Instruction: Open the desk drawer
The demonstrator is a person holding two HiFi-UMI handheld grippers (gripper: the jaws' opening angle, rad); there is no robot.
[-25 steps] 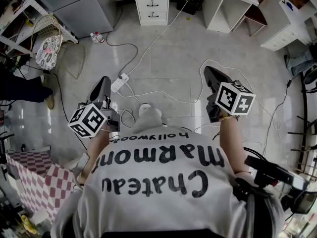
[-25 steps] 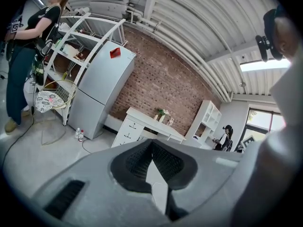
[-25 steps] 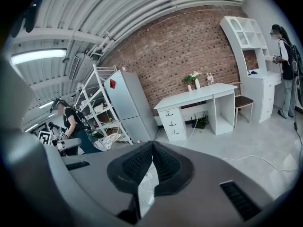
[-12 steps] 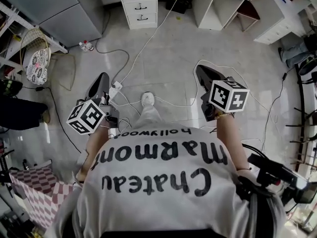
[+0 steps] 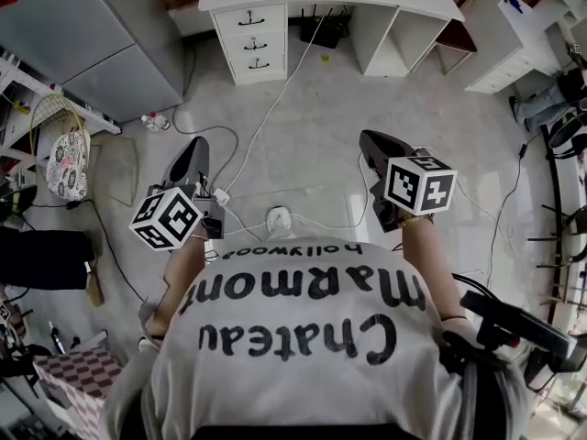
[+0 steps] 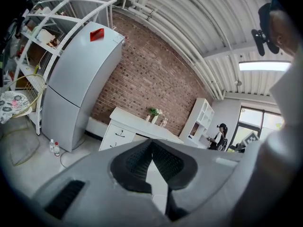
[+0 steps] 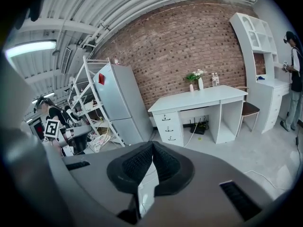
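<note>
Desk drawer [image 5: 249, 19] far off; left gripper [image 5: 194, 149], right gripper [image 5: 371, 143] jaws together, empty.

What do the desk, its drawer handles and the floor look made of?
Desk: likely white painted or laminated board; smooth, matte, flat panels. Drawer handles: small dark curved pulls, probably metal; too small to confirm. Floor: pale polished tile or stone, glossy with reflections.
</note>
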